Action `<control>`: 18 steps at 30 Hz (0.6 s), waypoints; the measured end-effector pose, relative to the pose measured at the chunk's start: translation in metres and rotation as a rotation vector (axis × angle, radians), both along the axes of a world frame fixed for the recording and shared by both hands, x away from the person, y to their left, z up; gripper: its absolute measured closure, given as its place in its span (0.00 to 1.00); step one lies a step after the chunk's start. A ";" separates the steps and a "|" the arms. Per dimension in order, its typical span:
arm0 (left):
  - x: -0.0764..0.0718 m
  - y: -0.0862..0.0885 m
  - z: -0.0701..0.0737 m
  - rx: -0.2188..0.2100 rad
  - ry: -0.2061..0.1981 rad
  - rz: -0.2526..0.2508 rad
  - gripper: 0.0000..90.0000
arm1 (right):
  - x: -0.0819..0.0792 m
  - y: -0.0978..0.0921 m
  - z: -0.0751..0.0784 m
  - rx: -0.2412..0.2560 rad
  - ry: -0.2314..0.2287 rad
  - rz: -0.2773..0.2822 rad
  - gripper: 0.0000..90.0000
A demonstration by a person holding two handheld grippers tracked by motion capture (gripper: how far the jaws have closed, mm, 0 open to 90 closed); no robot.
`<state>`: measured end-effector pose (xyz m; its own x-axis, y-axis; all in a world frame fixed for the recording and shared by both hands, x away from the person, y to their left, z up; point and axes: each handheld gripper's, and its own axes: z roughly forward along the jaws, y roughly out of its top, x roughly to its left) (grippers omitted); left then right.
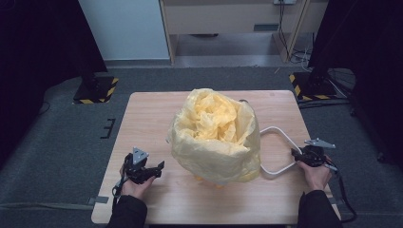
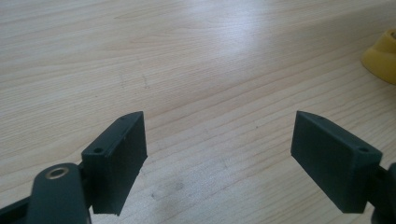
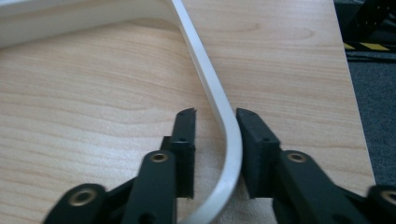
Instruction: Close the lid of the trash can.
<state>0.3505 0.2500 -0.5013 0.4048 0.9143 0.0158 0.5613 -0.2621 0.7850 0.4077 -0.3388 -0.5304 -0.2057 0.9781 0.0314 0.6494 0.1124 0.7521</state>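
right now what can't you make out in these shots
- What the yellow bag covers: the bag's crumpled plastic hides it, high view.
- Where the white handle attaches: the bag covers its inner ends, high view.
- Whether the right gripper pinches the handle: a gap shows at one of the jaws, right gripper view.

The yellow bag (image 1: 216, 137) covers whatever it lines: the container under it is hidden, and the bag's folds hide its inside. The white handle (image 1: 280, 152) runs left behind the bag, so where it joins is hidden. In the right gripper view the handle (image 3: 219, 112) is cut off at the top left and the bottom edge, and whether the jaws touch it is hard to tell. In the left gripper view a yellow thing (image 2: 384, 58) is cut by the right edge; its shape can't be made out. The person's sleeves (image 1: 127, 213) leave the bottom edge.
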 end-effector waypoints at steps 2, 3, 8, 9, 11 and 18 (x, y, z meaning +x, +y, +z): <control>0.000 0.000 0.000 -0.003 -0.001 -0.001 0.20 | 0.000 -0.001 -0.001 -0.010 0.009 0.014 0.86; 0.000 0.000 0.000 -0.003 -0.002 -0.001 0.20 | 0.000 -0.002 0.000 -0.010 0.011 0.010 0.87; 0.000 0.001 0.001 -0.007 -0.003 0.000 0.20 | 0.001 0.002 0.004 -0.018 0.001 0.026 0.89; 0.000 0.001 0.001 -0.006 -0.003 -0.002 0.21 | 0.001 0.003 0.006 -0.018 -0.006 0.033 0.89; -0.001 0.000 0.001 -0.006 -0.003 -0.003 0.21 | 0.001 0.005 0.010 0.008 -0.025 0.041 0.89; -0.001 0.001 0.002 -0.011 -0.009 0.004 0.21 | 0.000 0.005 0.030 0.074 -0.102 0.033 0.89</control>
<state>0.3499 0.2514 -0.4996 0.4010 0.9160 0.0092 0.5549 -0.2509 0.7932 0.4076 -0.3339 -0.5002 -0.2439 0.9664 0.0807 0.5659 0.0743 0.8211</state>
